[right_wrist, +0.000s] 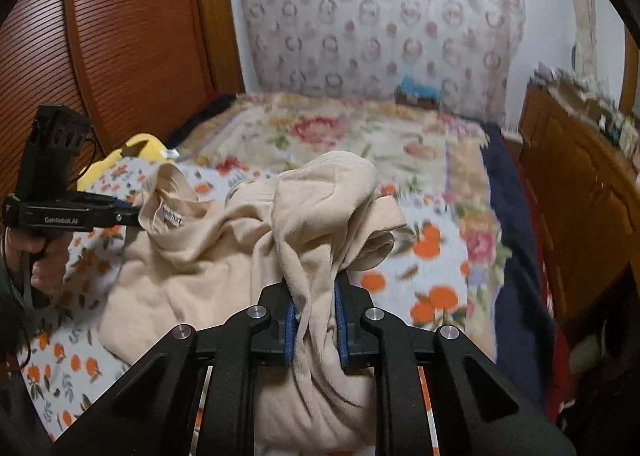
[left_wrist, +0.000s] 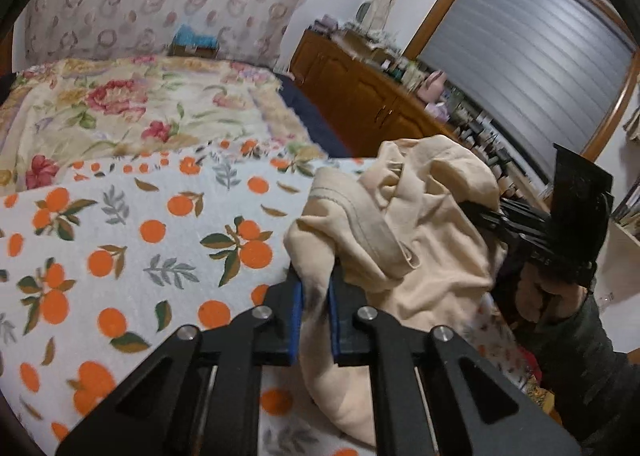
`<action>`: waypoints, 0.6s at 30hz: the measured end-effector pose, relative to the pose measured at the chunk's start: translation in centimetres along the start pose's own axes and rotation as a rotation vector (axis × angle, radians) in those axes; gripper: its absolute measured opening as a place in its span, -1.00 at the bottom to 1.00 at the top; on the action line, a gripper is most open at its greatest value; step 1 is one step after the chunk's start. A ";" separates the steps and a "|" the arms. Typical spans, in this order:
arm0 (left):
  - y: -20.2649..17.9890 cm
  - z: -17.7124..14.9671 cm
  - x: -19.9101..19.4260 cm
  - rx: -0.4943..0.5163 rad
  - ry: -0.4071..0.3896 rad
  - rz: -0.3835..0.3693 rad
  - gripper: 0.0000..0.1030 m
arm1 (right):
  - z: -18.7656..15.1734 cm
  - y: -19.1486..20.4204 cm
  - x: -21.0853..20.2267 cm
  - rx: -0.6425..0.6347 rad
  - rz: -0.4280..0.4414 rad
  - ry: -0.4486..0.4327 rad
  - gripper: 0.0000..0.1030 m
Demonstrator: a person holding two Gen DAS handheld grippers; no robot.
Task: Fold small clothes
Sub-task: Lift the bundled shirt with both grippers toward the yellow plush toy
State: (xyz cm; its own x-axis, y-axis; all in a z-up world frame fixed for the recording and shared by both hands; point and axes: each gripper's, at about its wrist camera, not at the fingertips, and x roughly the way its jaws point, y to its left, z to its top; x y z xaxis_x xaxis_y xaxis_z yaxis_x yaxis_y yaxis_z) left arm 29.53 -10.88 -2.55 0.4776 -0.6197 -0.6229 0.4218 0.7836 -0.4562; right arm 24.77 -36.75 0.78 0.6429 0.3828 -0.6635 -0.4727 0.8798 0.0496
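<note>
A crumpled cream garment (left_wrist: 412,224) hangs between both grippers above the orange-print cloth (left_wrist: 120,240) on the bed. My left gripper (left_wrist: 314,288) is shut on a fold of it near the collar seam. In the right wrist view, my right gripper (right_wrist: 316,296) is shut on another bunch of the same cream garment (right_wrist: 224,256). The left gripper (right_wrist: 132,212) shows there at the left, pinching the neck edge with its label. The right gripper (left_wrist: 480,212) shows at the right of the left wrist view, half buried in fabric.
A floral bedspread (left_wrist: 132,104) covers the far bed, with a patterned headboard (right_wrist: 380,24) behind. A wooden dresser (left_wrist: 360,96) with clutter runs along the right. A wooden wardrobe (right_wrist: 120,36) stands left. A yellow item (right_wrist: 140,148) lies at the bed's left edge.
</note>
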 end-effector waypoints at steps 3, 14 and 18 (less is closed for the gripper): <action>-0.1 -0.3 -3.1 -0.001 -0.053 0.003 -0.88 | 1.6 1.8 -0.6 -0.047 0.011 -0.037 -0.75; 4.5 -4.2 -16.4 -0.044 -0.250 0.191 -0.88 | 8.4 11.7 2.9 -0.263 0.157 -0.094 -0.75; 8.4 -6.7 -20.7 -0.115 -0.310 0.279 -0.88 | 11.4 16.8 6.4 -0.346 0.223 -0.092 -0.75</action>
State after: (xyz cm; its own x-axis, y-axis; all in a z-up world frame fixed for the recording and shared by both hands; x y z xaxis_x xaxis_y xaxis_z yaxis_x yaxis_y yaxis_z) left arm 18.05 8.84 2.21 0.7774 -0.3541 -0.5199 0.1639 0.9120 -0.3761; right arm 27.79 -16.27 5.84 0.5452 0.5906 -0.5949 -0.7710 0.6319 -0.0792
